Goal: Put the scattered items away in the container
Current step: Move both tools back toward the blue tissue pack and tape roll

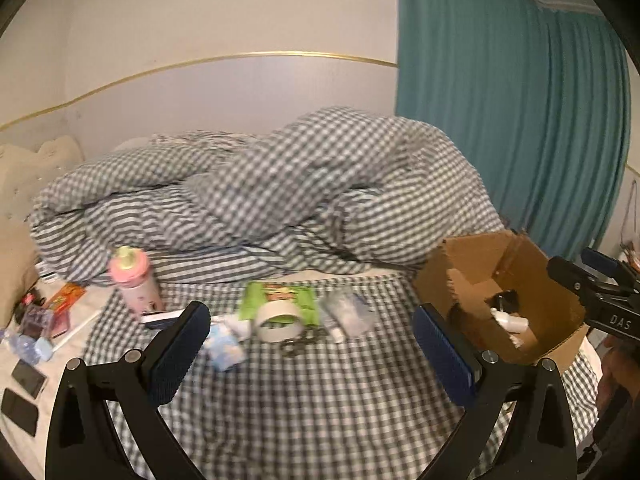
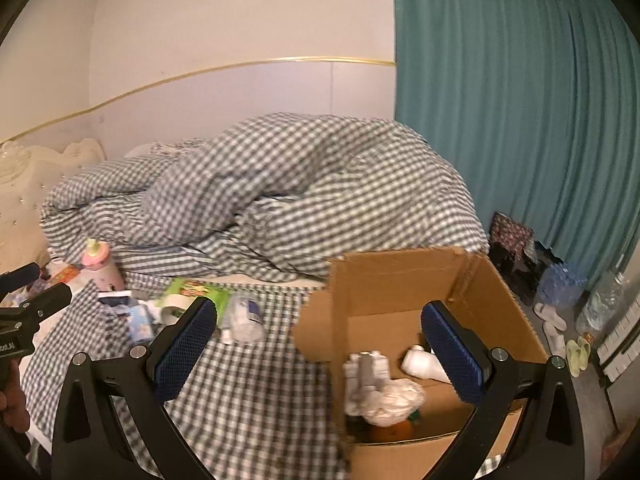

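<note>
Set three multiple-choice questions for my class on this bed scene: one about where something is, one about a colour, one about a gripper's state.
1. Where is the tape roll?
A. in the cardboard box
B. on the checked bedspread, resting on the green packet
C. on the floor

2. What colour is the curtain?
A. teal
B. red
C. yellow

3. What state is the left gripper in?
A. shut on the pink bottle
B. shut on the tape roll
C. open, holding nothing

Answers:
1. B: it lies on the green packet, left of the cardboard box.
2. A: the folds are teal.
3. C: its blue pads stand wide apart with only the bedspread between.
</note>
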